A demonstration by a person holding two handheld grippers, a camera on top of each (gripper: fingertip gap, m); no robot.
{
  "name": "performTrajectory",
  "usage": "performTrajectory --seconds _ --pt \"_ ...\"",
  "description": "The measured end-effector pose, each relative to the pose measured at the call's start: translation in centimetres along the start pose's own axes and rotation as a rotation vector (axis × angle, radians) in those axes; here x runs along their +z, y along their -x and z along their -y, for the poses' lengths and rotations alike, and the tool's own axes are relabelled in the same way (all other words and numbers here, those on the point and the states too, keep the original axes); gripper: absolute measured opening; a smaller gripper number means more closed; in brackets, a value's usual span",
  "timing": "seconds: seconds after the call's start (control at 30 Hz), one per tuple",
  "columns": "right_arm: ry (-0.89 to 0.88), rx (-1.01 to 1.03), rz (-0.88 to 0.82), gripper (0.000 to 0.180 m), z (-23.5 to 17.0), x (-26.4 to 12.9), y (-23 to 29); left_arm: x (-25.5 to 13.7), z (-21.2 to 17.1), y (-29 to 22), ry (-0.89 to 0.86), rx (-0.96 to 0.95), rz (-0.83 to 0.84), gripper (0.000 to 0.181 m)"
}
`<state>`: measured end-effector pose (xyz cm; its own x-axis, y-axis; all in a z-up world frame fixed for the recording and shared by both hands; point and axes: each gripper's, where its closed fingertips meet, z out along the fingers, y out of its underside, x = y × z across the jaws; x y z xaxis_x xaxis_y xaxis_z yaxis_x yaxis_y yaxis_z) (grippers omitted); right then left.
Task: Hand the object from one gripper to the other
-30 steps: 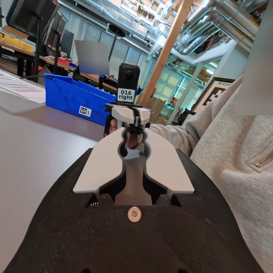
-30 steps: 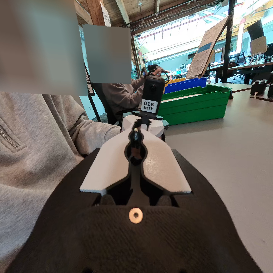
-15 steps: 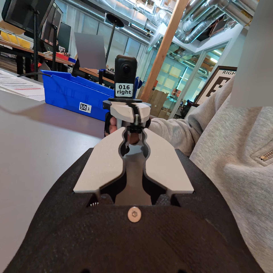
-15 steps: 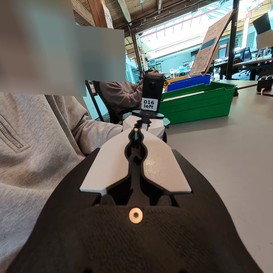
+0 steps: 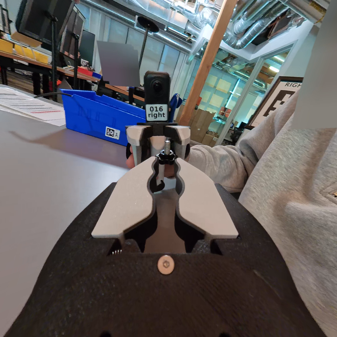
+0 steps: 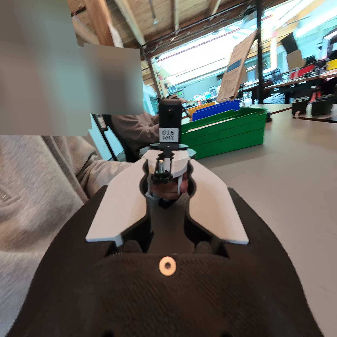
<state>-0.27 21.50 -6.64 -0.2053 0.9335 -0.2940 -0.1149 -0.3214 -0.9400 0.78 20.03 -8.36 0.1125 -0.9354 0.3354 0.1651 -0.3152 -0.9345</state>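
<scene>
The object is a small black star knob (image 5: 165, 158) with a silver threaded stud (image 5: 167, 145) pointing up. My left gripper (image 5: 165, 160) is shut on the knob at its fingertips and holds it above the grey table (image 5: 45, 173). My right gripper (image 6: 167, 162) faces it head-on with its jaws wide apart and empty. The knob (image 6: 161, 178) sits just beyond the right fingertips, held by the left gripper (image 6: 164, 183). In the left wrist view the right gripper (image 5: 158, 147) stands open right behind the knob.
A blue bin (image 5: 94, 114) stands on the table behind the grippers, with a printed sheet (image 5: 27, 105) to its left. A green bin (image 6: 228, 135) stands at the far side. The holder's grey sleeve (image 5: 218, 164) and torso fill one side. Another person (image 6: 135, 127) sits behind. The tips of both grippers are at nearly the same place.
My right gripper has opened and let go of the knob. The left gripper now holds it alone. The right gripper has drawn back slightly.
</scene>
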Motion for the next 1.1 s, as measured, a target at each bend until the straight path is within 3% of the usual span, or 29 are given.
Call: performTrajectory --seconds 0.43,1.1 --pt "0.116 -0.166 -0.163 0.030 -1.1 -0.3 -1.8 -1.0 0.6 2.5 0.006 0.140 0.218 0.015" --pt "0.164 -0.242 -0.175 0.022 -1.8 0.0 -1.6 -0.7 0.2 2.4 0.025 0.168 0.228 0.015"
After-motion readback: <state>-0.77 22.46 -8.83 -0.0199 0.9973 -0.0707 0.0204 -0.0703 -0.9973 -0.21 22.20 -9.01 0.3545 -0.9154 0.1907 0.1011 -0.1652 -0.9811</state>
